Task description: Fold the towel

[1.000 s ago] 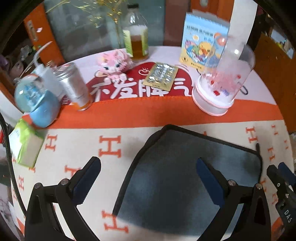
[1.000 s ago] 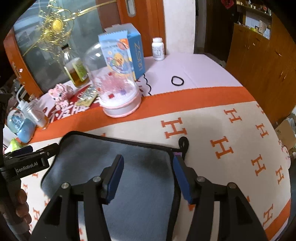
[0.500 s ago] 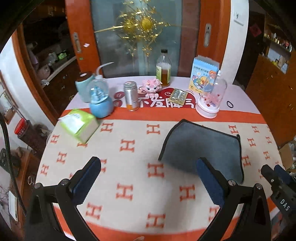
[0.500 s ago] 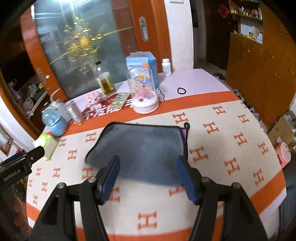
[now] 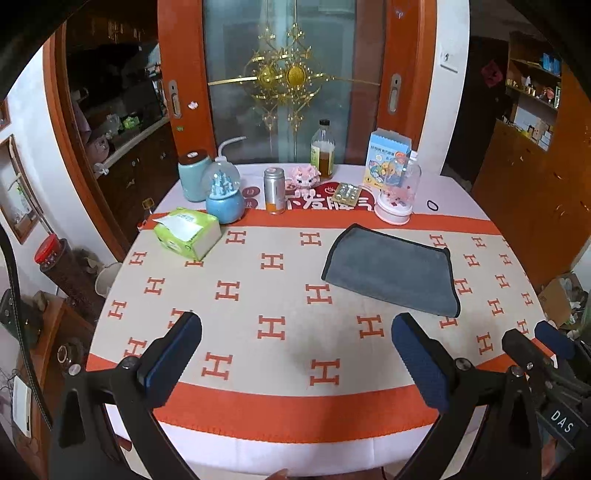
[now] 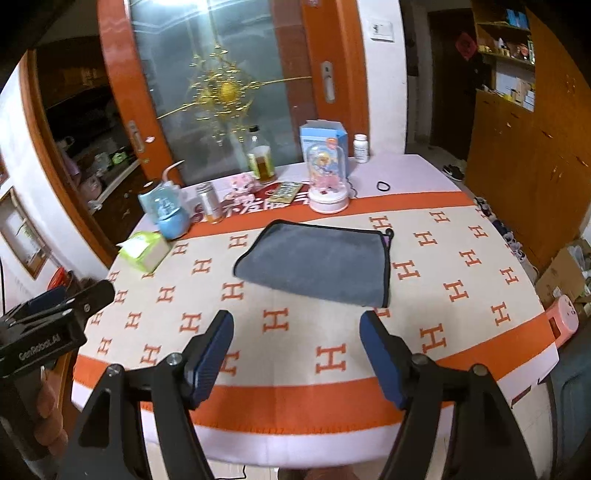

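Patterned tablecloth bears a folded grey towel. Left gripper and right gripper hover nearby, jaws spread, empty. A further grasp may pinch tablecloth too, dragging the bottles.

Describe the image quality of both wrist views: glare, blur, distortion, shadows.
Left wrist view: sharp, evenly lit; heavy fisheye bending of the door frame and round table edge; dark vignette corners; a faint shadow on the cloth between the open left gripper fingers. Right wrist view: bright glare at the top of the frosted glass door; slight softness; folded grey towel clear; right gripper open.
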A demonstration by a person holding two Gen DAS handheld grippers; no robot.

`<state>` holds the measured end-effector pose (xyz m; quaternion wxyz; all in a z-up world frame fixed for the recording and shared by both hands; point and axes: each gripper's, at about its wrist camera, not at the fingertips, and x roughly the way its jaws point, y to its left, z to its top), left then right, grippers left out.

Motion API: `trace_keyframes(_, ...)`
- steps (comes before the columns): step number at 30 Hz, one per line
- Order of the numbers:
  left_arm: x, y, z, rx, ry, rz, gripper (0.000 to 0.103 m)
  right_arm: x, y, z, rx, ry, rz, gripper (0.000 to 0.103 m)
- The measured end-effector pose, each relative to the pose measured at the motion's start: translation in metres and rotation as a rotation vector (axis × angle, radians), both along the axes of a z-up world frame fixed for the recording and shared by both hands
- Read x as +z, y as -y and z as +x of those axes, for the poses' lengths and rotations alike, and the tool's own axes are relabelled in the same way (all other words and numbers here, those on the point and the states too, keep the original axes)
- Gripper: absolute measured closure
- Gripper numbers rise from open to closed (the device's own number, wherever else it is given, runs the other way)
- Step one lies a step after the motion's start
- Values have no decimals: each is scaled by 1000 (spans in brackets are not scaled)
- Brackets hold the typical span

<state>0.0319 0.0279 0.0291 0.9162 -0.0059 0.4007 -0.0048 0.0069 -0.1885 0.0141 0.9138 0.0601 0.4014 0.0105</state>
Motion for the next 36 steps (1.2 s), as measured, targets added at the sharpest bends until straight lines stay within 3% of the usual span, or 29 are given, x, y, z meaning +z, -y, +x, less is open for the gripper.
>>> trace_keyframes(10, 12, 14, -27, 20, 18, 13, 1, 12, -9, -7, 55, 3, -22, 32)
trace_keyframes(16, 10, 15, -25, 48, 5, -1, 1, 16, -11, -6, 71, 14, -66, 32)
trace_keyframes(36, -1, 32, -16, 47, -40, 0, 1, 14, -5, 3, 90, 2, -50, 32)
